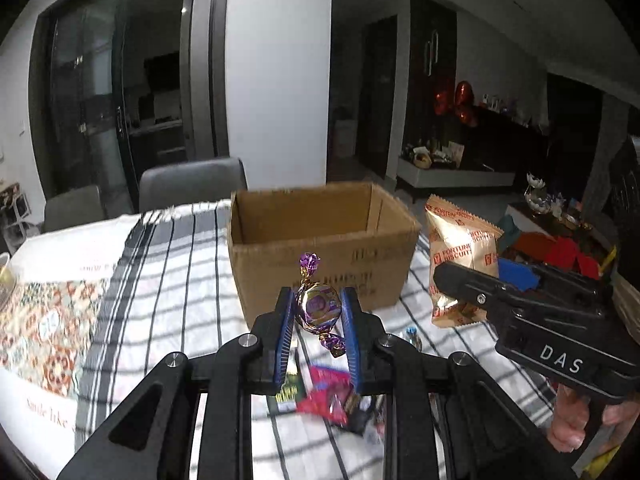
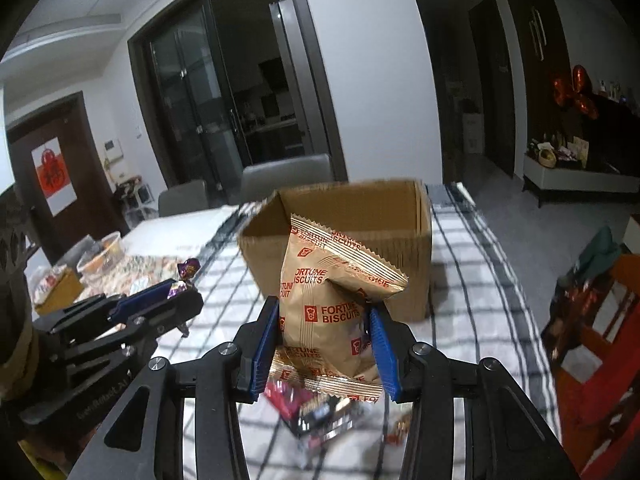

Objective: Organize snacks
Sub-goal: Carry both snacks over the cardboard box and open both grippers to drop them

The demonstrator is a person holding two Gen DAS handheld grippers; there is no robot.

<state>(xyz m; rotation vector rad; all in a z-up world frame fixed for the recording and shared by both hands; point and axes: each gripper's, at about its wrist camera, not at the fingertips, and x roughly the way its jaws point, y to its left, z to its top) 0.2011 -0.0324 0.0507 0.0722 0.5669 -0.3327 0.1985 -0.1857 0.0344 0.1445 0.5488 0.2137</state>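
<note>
Two snacks hung above the desk [image 1: 168, 280], short of the open cardboard box [image 1: 320, 240], whose visible inside looked bare. Left tongs [image 1: 319, 312] pinched a purple-wrapped candy [image 1: 318, 306]; right tongs [image 2: 326, 344] gripped a Fortune Biscuits packet [image 2: 328, 312]. More wrappers [image 1: 320, 396] lay beneath, still unsorted.

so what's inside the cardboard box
Only bare inner walls of the cardboard box show. Its floor is hidden by the front wall, and in the right view partly by the biscuit packet.
</note>
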